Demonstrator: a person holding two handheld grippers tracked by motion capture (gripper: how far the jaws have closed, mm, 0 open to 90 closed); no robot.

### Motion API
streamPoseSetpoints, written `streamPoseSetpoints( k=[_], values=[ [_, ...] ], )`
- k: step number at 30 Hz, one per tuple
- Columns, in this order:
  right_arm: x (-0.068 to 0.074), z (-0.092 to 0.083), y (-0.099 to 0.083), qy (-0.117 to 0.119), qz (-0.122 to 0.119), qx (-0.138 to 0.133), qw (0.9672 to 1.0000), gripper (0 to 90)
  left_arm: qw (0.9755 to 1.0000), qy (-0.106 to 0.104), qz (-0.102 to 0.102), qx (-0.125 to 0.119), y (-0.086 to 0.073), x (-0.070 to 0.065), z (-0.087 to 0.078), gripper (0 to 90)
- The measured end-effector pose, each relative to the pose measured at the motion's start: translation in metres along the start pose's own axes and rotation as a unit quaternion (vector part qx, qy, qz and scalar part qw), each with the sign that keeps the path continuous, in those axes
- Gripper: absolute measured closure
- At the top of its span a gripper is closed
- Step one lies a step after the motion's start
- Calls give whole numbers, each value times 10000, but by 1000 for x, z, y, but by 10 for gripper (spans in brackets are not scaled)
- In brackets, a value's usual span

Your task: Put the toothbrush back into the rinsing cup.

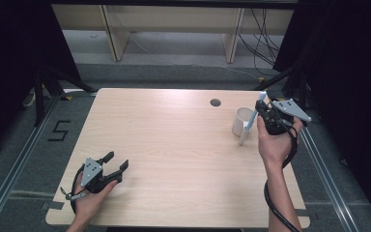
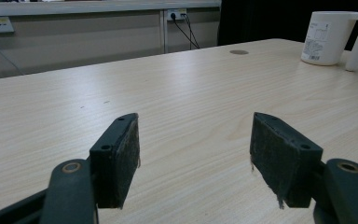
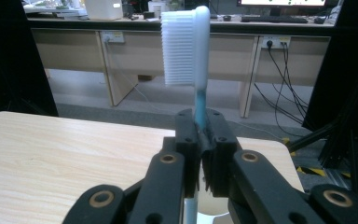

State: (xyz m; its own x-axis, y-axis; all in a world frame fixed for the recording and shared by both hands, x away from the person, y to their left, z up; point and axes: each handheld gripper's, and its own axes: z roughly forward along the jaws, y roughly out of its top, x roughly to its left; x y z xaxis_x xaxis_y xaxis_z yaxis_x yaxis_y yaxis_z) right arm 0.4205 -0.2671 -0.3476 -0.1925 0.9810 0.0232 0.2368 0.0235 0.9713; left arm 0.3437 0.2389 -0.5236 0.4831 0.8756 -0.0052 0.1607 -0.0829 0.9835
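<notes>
My right gripper (image 1: 261,107) is shut on a white and blue toothbrush (image 1: 251,122), held at the right side of the table beside a white mug (image 1: 240,121). In the right gripper view the toothbrush (image 3: 193,51) stands upright between the closed pads, bristle head up and facing left, with my right gripper (image 3: 200,135) clamped on its blue neck. The brush's lower end hangs next to the mug's handle. My left gripper (image 1: 117,161) rests open near the front left of the table; its jaws (image 2: 193,158) stand wide apart over bare wood. The mug (image 2: 328,37) shows far off at the right.
The light wooden table (image 1: 174,154) has a round cable hole (image 1: 215,102) near its far edge. Dark curtains and stand legs flank both sides. Desks with cables stand behind the table.
</notes>
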Motion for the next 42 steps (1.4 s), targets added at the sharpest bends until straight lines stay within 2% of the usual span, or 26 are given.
streamPoseSetpoints(
  k=[3,6,7,11,14,15,16,17,25,26,27,29,31,33,39,41,42],
  values=[
    [0,1,0,-34,53,-16,10000,862,10000,-1,3,1,0,0,0,327],
    [-3,2,1,-45,-42,6,10000,862,10000,-1,4,1,0,0,0,327],
    [-3,4,1,-70,28,-20,10000,862,10000,0,0,2,0,0,0,327],
    [-4,6,2,-71,51,4,10000,861,10000,-4,-2,-3,0,0,0,327],
    [-5,8,3,-95,-28,-1,10000,862,10000,-4,-14,-7,0,0,0,327],
    [-6,9,3,-50,-3,-3,10000,862,10000,-1,-11,-8,0,0,0,327],
    [-5,9,3,-101,55,28,9999,862,10000,-1,-7,-5,0,0,0,327],
    [-6,10,3,-115,-6,4,9999,862,10000,-3,1,-3,0,0,0,327],
    [-8,14,0,-117,-7,20,9999,862,10000,1,-7,-4,0,0,0,327],
    [-7,14,0,-86,62,61,9999,862,10000,0,-7,-4,0,0,0,327],
    [-8,14,-1,-116,-25,65,9999,862,10000,1,-7,-4,0,0,0,327],
    [-7,15,-1,-132,10,88,9999,862,10000,0,-11,-7,0,0,0,327],
    [-5,16,-2,-115,114,92,9998,862,10000,-1,-14,-11,0,0,0,327],
    [-6,16,-4,-104,23,105,9999,862,10000,0,-13,-9,0,0,0,326],
    [-6,17,-6,-140,103,172,9997,862,10000,-2,-5,-5,0,0,0,327],
    [-7,19,-7,-102,18,128,9999,861,10000,0,-4,-1,0,0,0,327],
    [-6,19,-7,-135,75,177,9997,862,10000,0,-1,0,0,0,0,327]
  ],
)
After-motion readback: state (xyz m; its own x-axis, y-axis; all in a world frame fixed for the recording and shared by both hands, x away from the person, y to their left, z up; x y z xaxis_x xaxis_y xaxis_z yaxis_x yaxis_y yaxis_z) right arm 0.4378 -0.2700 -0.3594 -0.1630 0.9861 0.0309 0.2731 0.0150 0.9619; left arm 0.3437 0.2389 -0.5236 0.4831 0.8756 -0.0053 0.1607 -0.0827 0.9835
